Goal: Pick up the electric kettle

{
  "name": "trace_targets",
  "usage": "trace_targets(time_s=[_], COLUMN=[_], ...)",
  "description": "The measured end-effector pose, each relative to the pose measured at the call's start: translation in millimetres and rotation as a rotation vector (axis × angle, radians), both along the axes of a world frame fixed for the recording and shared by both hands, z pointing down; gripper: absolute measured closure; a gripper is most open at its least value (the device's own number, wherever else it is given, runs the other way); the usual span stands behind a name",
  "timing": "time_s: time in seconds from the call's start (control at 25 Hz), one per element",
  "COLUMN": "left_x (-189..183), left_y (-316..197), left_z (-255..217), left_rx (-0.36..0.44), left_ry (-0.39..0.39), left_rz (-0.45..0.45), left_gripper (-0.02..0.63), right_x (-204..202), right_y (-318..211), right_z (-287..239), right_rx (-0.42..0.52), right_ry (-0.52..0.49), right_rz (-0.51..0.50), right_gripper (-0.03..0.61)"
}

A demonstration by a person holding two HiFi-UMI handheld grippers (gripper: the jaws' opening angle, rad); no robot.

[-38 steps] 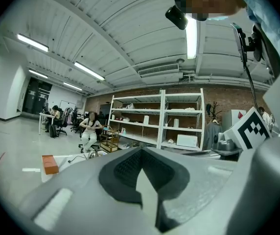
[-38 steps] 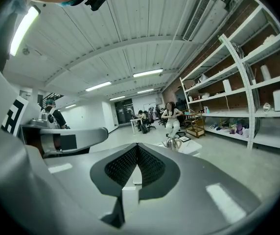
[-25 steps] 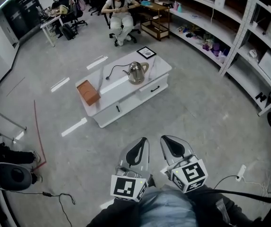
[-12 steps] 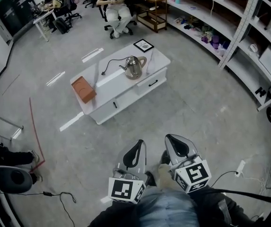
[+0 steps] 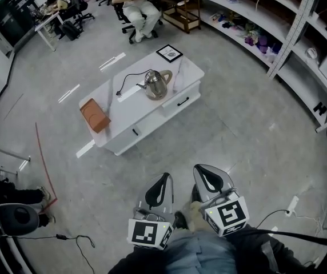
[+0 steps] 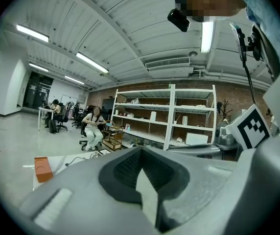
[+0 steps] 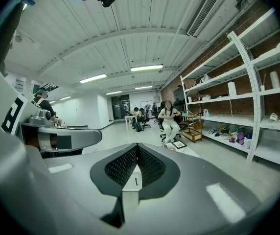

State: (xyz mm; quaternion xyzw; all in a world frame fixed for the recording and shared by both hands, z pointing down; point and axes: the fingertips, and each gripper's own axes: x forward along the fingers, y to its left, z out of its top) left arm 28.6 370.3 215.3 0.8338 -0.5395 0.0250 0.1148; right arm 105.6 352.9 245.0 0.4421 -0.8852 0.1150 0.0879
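A shiny steel electric kettle (image 5: 156,84) with a black cord stands on a low white table (image 5: 152,110) well ahead of me. Both grippers are held low in front of my body, far short of the table. My left gripper (image 5: 157,189) and my right gripper (image 5: 209,179) point forward side by side, each with its jaws closed and nothing between them. In the left gripper view the left gripper (image 6: 141,166) fills the lower frame, and the table's edge shows faintly at left. The right gripper (image 7: 136,164) looks the same in its own view.
An orange-brown box (image 5: 92,115) lies on the table's left end and a framed picture (image 5: 168,53) on its far end. A seated person (image 5: 134,1) is beyond the table. Long shelving (image 5: 300,33) runs along the right. A cable and plug (image 5: 292,204) lie on the floor at right.
The table and kettle have slid toward the upper left of the head view as I walk. Both grippers keep the same shut pose in front of me.
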Motion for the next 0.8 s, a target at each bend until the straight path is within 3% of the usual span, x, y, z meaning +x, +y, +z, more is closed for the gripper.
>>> trace_targets(time_s=[0.4,0.8], left_x=[32,32], left_y=[-85,-124], left_z=[-20,-19], left_rx=[0.053,0.044], left_ry=[-0.021,-0.032], left_rz=[-0.025,-0.079], left_gripper=[0.612,0.612], right_x=[26,21], right_y=[-91,-133], right_z=[-15,-12], right_rx=[0.036,0.026], right_ry=[-0.033,-0.054], right_rz=[-0.034,-0.090], right_gripper=[0.552,0.552])
